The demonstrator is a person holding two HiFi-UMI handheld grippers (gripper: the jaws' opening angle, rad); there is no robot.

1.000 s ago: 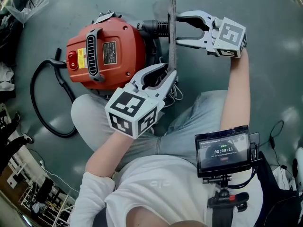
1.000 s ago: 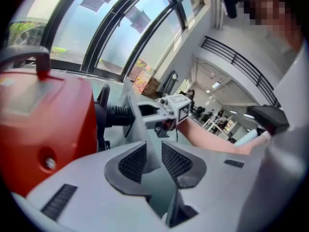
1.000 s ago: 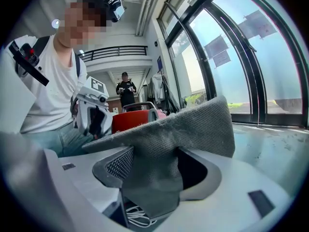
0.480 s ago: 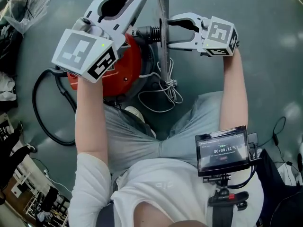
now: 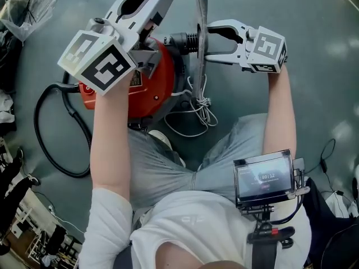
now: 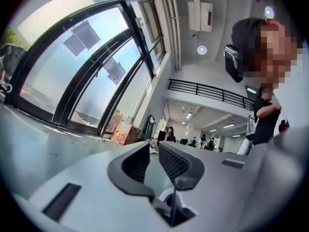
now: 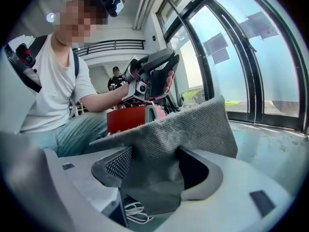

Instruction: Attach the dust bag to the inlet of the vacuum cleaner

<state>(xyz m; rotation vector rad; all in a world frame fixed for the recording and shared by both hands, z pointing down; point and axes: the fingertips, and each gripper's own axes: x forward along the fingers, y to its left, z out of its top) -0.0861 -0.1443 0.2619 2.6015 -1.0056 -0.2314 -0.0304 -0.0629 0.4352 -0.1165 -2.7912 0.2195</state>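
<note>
Nothing of the attachment looks finished yet. The grey mesh-cloth dust bag (image 7: 186, 127) is off the floor and hangs from the right gripper (image 5: 208, 40). Its jaws stand fairly wide and clamp a bunched fold of the cloth. From the head view we see the bag edge-on, just beside the black ribbed inlet (image 5: 184, 40) on the side of the round red vacuum cleaner (image 5: 154, 83). We cannot tell whether the bag touches the inlet, and we cannot pick out the bag's opening. The left gripper (image 6: 153, 151) is raised above the vacuum cleaner's top and holds nothing. Its jaws have just been closing and now stand narrow, with a slim gap and nothing between them.

We judge the task to be at an early stage. The bag is brought to the right place, but its mouth is not seated over the inlet. What is left is to line the mouth up, push it on and secure it, most likely with the free left gripper helping.

Counting what we see: two grippers, one dust bag, one vacuum cleaner with one inlet, one black hose (image 5: 53, 133) curling across the floor, one loose white cord (image 5: 196, 108) lying beside the machine, and one small chest-mounted screen (image 5: 263, 178).
</note>
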